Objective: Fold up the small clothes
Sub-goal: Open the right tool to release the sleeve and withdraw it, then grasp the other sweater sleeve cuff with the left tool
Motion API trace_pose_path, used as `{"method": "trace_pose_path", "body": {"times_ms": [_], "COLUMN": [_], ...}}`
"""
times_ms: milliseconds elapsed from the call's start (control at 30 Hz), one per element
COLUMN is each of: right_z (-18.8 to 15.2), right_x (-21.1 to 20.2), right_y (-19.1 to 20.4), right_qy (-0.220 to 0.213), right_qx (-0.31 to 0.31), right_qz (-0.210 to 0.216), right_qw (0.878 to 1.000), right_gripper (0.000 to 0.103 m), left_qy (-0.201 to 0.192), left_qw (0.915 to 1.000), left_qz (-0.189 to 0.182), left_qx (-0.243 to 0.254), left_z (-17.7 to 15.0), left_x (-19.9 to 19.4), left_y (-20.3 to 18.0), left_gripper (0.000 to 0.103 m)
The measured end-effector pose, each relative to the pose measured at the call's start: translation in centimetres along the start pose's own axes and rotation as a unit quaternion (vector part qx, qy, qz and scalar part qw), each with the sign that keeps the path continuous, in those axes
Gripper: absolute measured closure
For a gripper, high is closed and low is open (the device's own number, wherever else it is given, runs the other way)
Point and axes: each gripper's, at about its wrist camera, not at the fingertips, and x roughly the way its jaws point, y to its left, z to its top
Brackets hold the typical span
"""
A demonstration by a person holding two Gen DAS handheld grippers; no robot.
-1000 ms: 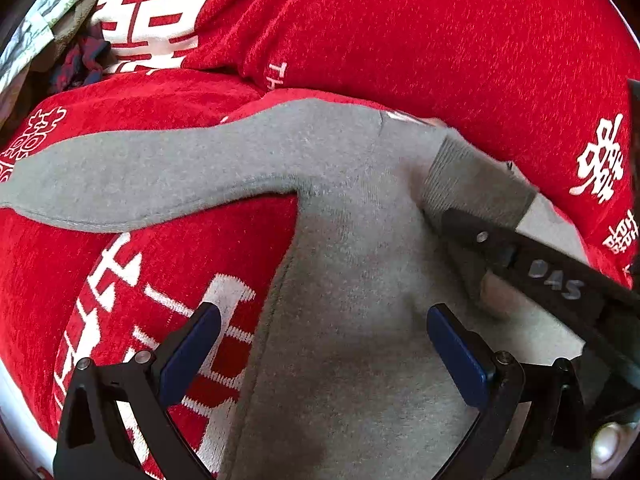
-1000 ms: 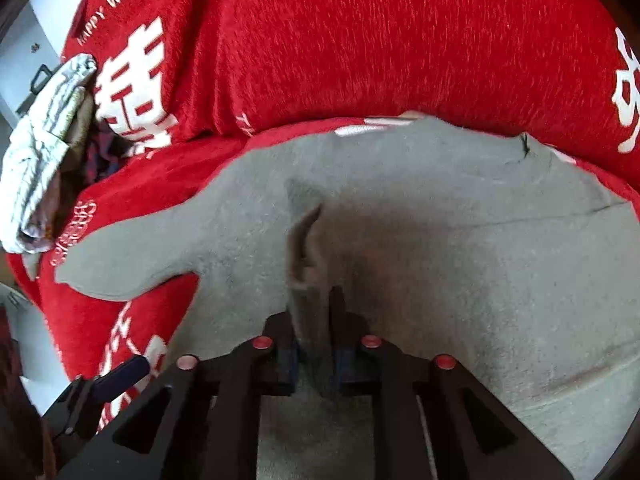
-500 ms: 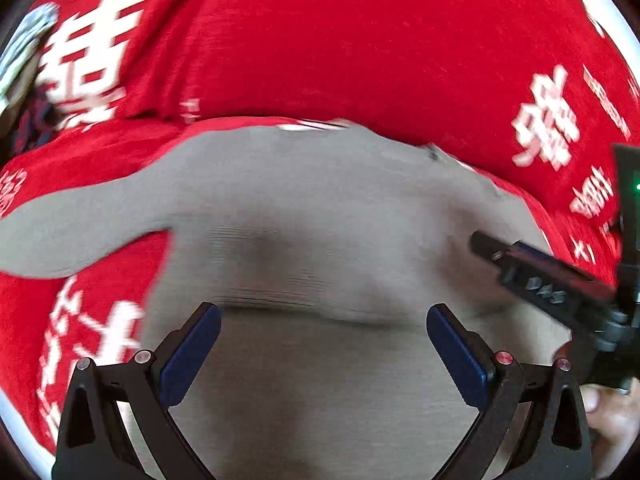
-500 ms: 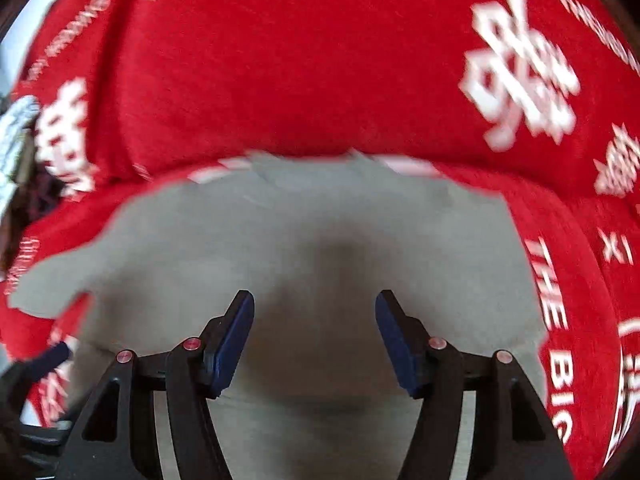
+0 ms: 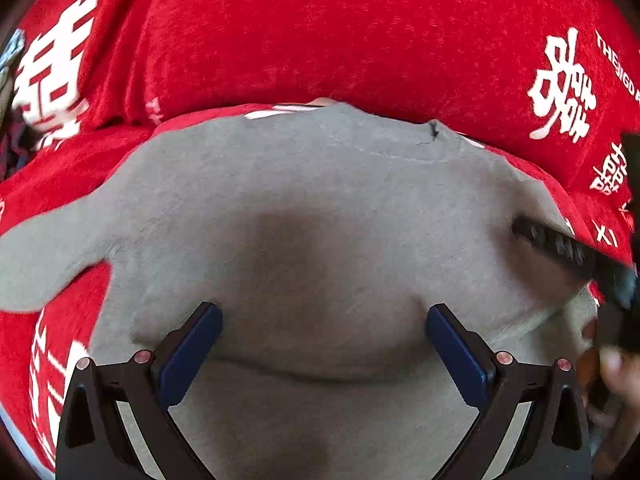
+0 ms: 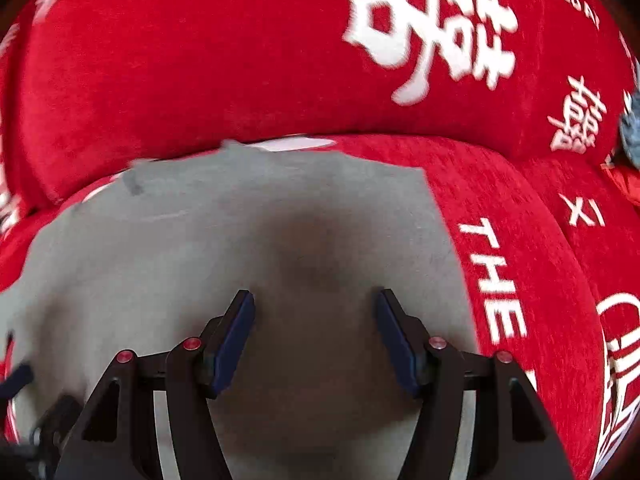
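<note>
Left gripper (image 5: 322, 330): blue pads (image 5: 192, 354) wide apart, nothing pinched between them. Under and between those fingers, a gray top (image 5: 320, 208), soft and flat, with a fold line running just past the tips. Out to the left of the fingers, one gray sleeve (image 5: 44, 256) sticking out over the red. Out to the right, the black finger of the right gripper (image 5: 560, 246) resting on the gray cloth, and a bit of hand (image 5: 612, 364) beside it, blurry. Right gripper (image 6: 314, 330): blue pads (image 6: 232, 344) apart too, holding nothing, low over the same gray top (image 6: 240, 220). Right of those fingers, the straight edge of the top, then red cover with white letters. Past the fingertips in both views, the far edge of the top lying up against a big red cushion (image 5: 320, 32) with white signs on it. All around the top, a red cover (image 6: 520, 240) with white words. Far left in the left view, some other cloth (image 5: 10, 52), too small to make out.
</note>
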Motion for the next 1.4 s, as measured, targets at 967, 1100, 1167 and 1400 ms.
{"method": "trace_pose_path", "body": {"times_ms": [967, 1100, 1167, 1400], "right_z": [-2.4, -3.2, -3.6, -5.3], "right_x": [-1.8, -3.1, -1.7, -2.7], "right_y": [-0.1, 1.3, 2.5, 4.5], "right_qy": [-0.022, -0.031, 0.001, -0.009], "right_qx": [-0.019, -0.045, -0.064, -0.07], "right_qz": [-0.034, 0.007, -0.004, 0.014], "right_qw": [0.999, 0.998, 0.998, 0.997], "right_gripper": [0.009, 0.009, 0.01, 0.01], "left_qy": [-0.019, -0.017, -0.014, -0.016], "left_qw": [0.9994, 0.9993, 0.9985, 0.9974], "left_qz": [0.029, 0.032, 0.053, 0.069], "left_qx": [-0.001, -0.013, 0.01, -0.011], "left_z": [-0.3, -1.1, -1.2, -1.9], "left_x": [0.2, 0.2, 0.3, -0.6], "left_y": [-0.6, -0.1, -0.8, 1.5], "left_gripper": [0.0, 0.0, 0.0, 0.0]}}
